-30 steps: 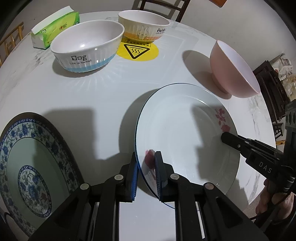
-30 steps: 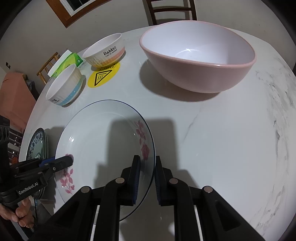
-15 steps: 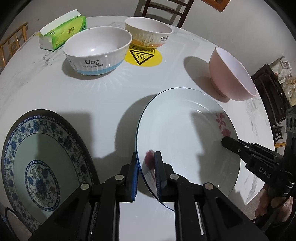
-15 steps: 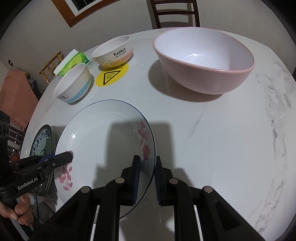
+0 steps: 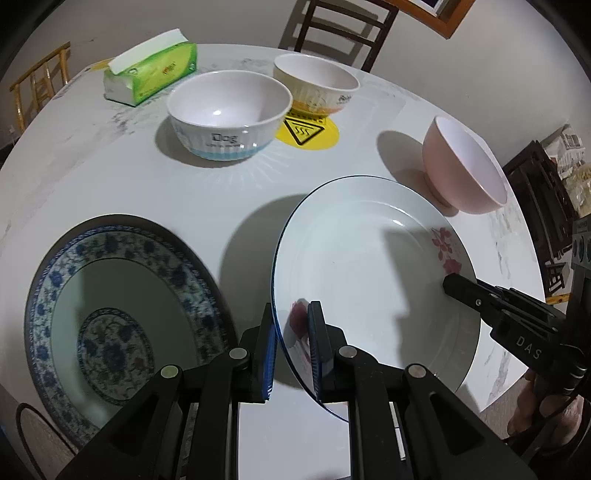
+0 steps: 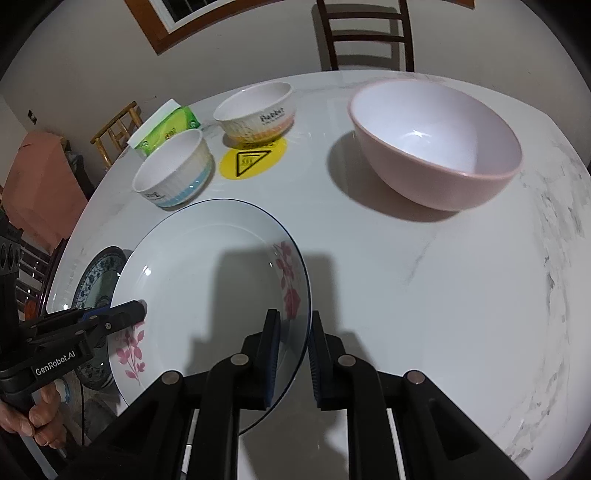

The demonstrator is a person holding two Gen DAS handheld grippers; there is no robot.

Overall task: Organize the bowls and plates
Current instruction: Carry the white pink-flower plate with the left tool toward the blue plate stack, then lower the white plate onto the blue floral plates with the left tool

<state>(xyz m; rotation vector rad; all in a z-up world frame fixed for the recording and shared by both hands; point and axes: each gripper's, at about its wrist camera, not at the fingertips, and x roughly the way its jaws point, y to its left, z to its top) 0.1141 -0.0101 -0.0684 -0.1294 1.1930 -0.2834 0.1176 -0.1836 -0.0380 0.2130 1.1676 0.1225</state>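
A white plate with pink flowers (image 5: 369, 266) (image 6: 207, 280) is held above the table by both grippers. My left gripper (image 5: 291, 328) is shut on its left rim; it also shows in the right wrist view (image 6: 136, 312). My right gripper (image 6: 293, 332) is shut on the opposite rim; it also shows in the left wrist view (image 5: 448, 282). A blue patterned plate (image 5: 110, 310) (image 6: 96, 269) lies on the table to the left, below the lifted plate's edge. A pink bowl (image 5: 465, 166) (image 6: 436, 147), a "Dog" bowl (image 5: 227, 114) (image 6: 173, 170) and a "Rabbit" bowl (image 5: 316, 83) (image 6: 258, 110) stand beyond.
The round white marble table (image 5: 110, 177) (image 6: 443, 295) carries a green tissue pack (image 5: 151, 72) (image 6: 166, 127) and a yellow warning sticker (image 5: 306, 131) (image 6: 253, 158). Wooden chairs (image 5: 343, 26) (image 6: 365, 37) stand behind the table.
Both grippers have lifted the flowered plate higher and carried it toward the blue patterned plate, which now shows more fully. The bowls look farther off.
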